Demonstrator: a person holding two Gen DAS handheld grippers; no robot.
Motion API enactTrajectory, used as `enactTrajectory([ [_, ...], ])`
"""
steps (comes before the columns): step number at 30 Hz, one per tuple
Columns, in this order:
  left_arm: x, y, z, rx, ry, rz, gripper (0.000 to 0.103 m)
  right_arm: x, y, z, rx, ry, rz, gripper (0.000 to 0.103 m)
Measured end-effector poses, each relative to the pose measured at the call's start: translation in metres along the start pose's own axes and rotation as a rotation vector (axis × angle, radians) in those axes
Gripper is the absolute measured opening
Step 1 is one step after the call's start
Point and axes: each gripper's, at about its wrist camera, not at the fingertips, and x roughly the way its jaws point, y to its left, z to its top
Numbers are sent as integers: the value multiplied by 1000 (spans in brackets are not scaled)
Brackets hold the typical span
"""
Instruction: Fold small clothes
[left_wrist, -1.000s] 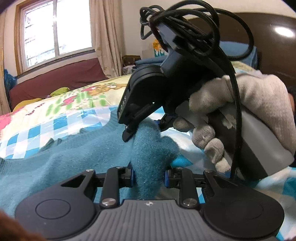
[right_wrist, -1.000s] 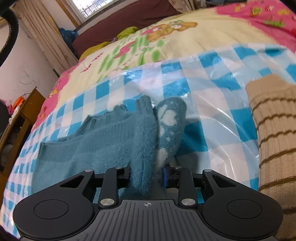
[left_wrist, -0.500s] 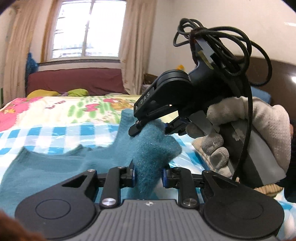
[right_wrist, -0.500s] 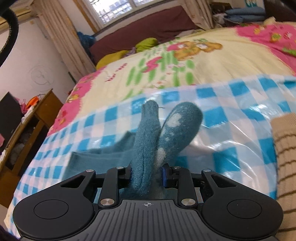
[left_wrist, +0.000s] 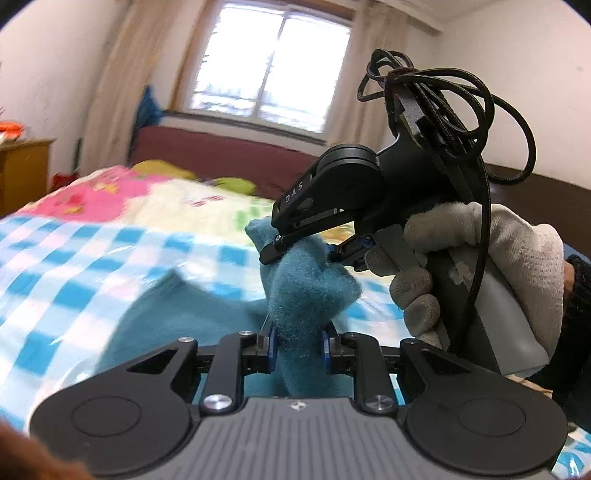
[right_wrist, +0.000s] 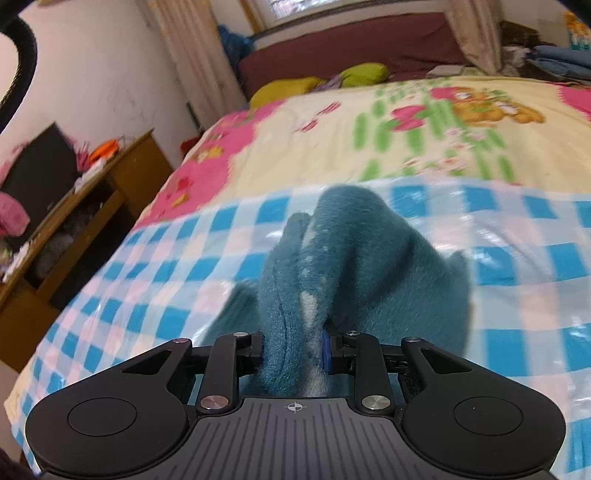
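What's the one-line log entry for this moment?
stage: mid-fold | left gripper: shut on teal garment | right gripper: shut on teal garment | surface: checked sheet

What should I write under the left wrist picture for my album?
Two grippers, the left gripper and the right gripper, pinch a fuzzy teal garment above the blue checkered sheet.

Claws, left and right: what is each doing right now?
Left claw: closed on the teal garment.
Right claw: closed on the same teal garment, a bunched fold.
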Motion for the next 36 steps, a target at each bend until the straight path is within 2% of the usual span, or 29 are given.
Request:
enactTrajectory([
  [9, 0, 69, -15, -146, 32, 89, 27, 73, 69, -27, -61, 105, -22, 26],
  [12, 1, 83, -19, -176, 41, 110, 27, 85, 84, -33, -73, 119, -43, 31],
  [13, -4, 86, -21, -188, 45, 112, 27, 86, 86, -34, -74, 117, -41, 35],
  [17, -12, 100, -27, -247, 65, 116, 28, 86, 95, -32, -68, 116, -19, 39],
  [21, -16, 106, -29, -291, 73, 122, 29, 80, 95, -29, -46, 105, 26, 39],
  [25, -17, 121, -32, -408, 94, 105, 30, 71, 91, -26, -12, 82, 91, 39],
  [29, -23, 124, -34, -435, 90, 123, 31, 57, 87, -23, -1, 50, 132, 39],
  [32, -23, 130, -34, -487, 92, 102, 31, 43, 86, -30, -47, 47, 145, 39],
  [36, -24, 146, -42, -620, 112, 65, 31, 38, 96, -48, -192, 70, 102, 39],
])
